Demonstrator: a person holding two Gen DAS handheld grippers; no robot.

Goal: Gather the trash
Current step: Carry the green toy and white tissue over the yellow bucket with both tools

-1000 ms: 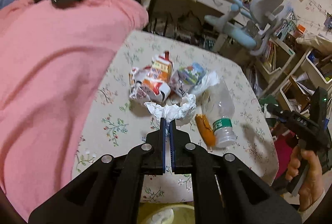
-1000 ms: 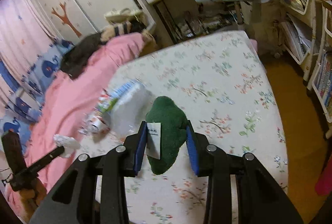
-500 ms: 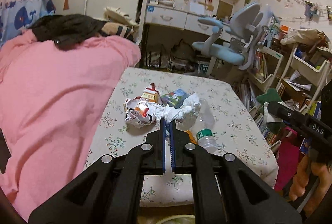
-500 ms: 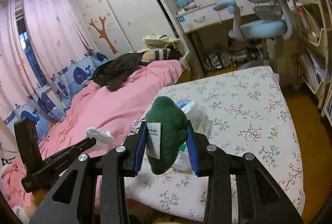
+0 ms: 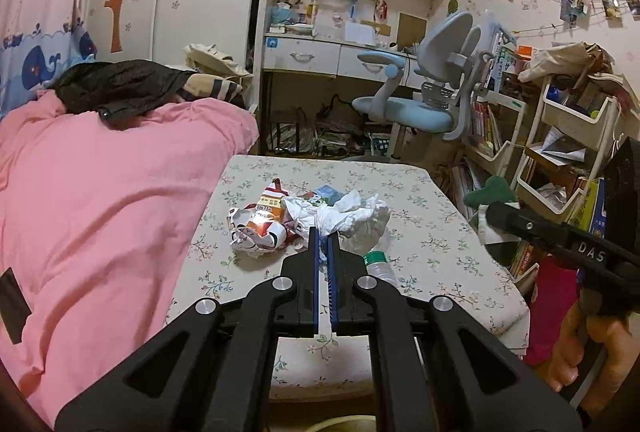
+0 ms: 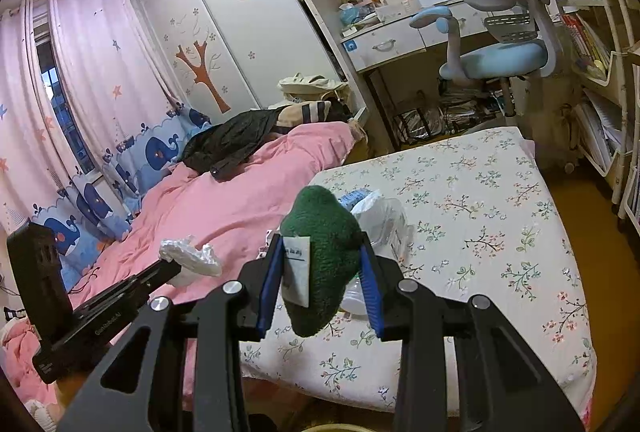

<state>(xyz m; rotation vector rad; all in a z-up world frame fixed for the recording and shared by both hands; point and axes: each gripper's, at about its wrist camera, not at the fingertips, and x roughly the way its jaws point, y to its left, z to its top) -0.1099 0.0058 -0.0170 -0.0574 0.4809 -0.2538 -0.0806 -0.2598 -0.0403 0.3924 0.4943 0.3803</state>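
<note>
Firstly, left wrist view: the left gripper (image 5: 324,232), black with blue pads, has its jaws closed to a thin slit on a crumpled white tissue (image 5: 344,210), which it holds above the trash pile. Beyond it stands a low table with a floral cloth (image 5: 436,256). Near the table's left edge lie a crushed orange-and-white snack wrapper (image 5: 260,226) and, touching it, a flattened blue-and-green drink carton (image 5: 326,193). A clear plastic bottle with a green label (image 5: 376,260) lies just right of the fingers, partly hidden by the tissue. A pink duvet (image 5: 100,200) borders the table's left edge, a black garment (image 5: 120,88) lying on its far end. At the right, the right gripper (image 5: 496,208) enters, clamped on a dark green plush piece (image 5: 490,190); a bare hand (image 5: 580,344) grips its handle. A blue-and-grey desk chair (image 5: 424,100) stands past the table's far edge. Right wrist view: the right gripper (image 6: 320,272) stands at a middling width, its blue pads pressing both sides of the green plush piece (image 6: 324,252), which bears a white label (image 6: 297,274). Behind the plush, toward the table's (image 6: 500,232) left edge, the clear bottle (image 6: 384,220) and the blue carton (image 6: 354,197) show partly. The left gripper (image 6: 176,266) reaches in from the left with the white tissue (image 6: 190,258) at its tip, over the pink duvet (image 6: 224,208). A pale rim at the bottom edge of both views is too little seen to identify.
</note>
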